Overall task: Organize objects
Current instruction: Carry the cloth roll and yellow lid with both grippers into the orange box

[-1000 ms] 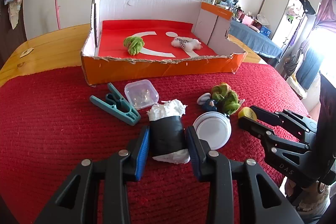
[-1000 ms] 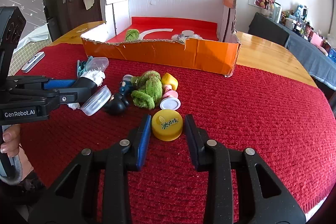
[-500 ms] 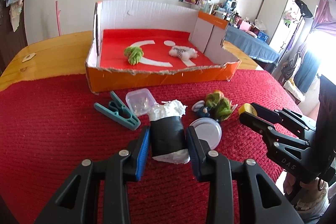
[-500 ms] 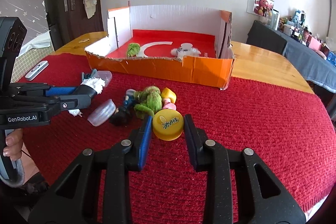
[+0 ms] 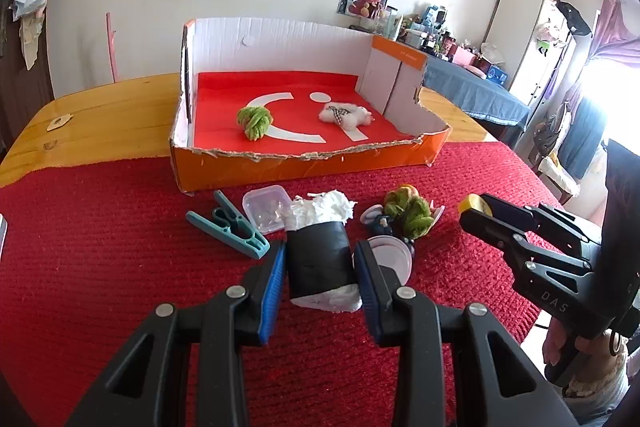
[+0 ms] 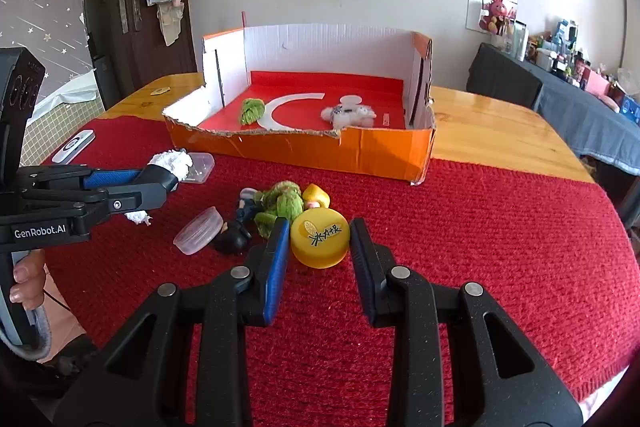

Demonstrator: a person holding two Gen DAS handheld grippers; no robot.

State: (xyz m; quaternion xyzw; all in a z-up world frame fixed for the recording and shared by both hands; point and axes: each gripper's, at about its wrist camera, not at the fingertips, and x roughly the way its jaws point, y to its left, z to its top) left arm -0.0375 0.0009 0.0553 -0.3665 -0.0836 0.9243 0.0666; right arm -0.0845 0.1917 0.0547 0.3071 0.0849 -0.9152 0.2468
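The left gripper [image 5: 320, 267] pinches a black roll with white stuffing [image 5: 318, 263], held above the red mat [image 5: 100, 267] on the worktop [image 5: 100, 115]. The right gripper [image 6: 319, 247] pinches a yellow lid [image 6: 320, 241] between its blue pads, also raised over the mat. Just beyond, on the mat, lie a clear round lid [image 6: 199, 231], a green plush [image 6: 280, 205], a teal clothes peg [image 5: 228, 231] and a small clear tub [image 5: 266, 209]. Farther back stands an open orange cardboard box [image 5: 304, 169], well apart from both grippers; inside on its red floor lie a green yarn ball [image 5: 254, 121] and a white plush [image 5: 344, 115]
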